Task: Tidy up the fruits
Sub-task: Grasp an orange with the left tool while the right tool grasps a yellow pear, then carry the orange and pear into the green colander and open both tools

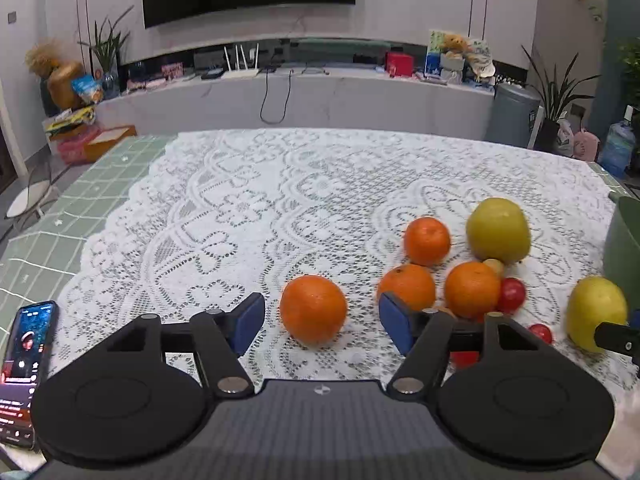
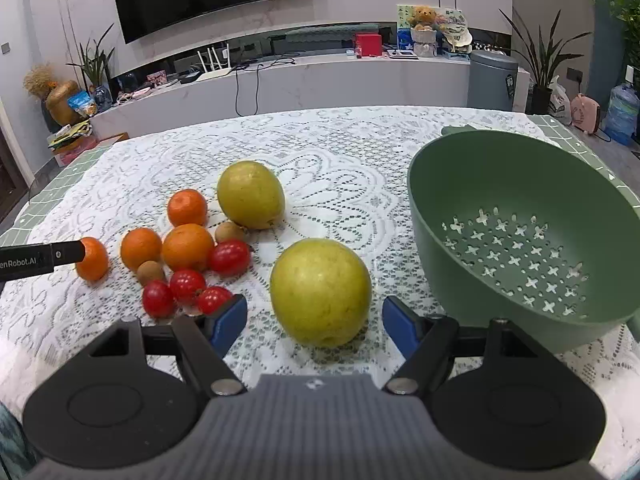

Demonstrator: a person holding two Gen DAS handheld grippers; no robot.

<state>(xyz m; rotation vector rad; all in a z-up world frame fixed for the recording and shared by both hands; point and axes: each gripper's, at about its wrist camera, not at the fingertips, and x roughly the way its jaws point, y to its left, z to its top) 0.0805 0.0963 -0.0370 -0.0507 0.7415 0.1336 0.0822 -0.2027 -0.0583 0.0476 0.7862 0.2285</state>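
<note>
Left gripper point(image 1: 321, 322) and right gripper point(image 2: 315, 322) looked identical: black linkage arms with silver pivot screws, blue pads point(image 2: 229, 322), round black discs either side. Grey ribbed body between, small round logo; white "enRobot.AI" lettering on one finger's side.

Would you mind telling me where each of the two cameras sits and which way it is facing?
Left wrist: on the left gripper, low over the lace tablecloth, facing the TV wall; its open fingers flank the nearest orange.
Right wrist: on the right gripper, same heading, further right; its open fingers flank the near yellow-green fruit, beside the green colander.
Shared: the fruit cluster, tablecloth and TV wall; each view catches the other gripper's fingertip at its edge.
</note>
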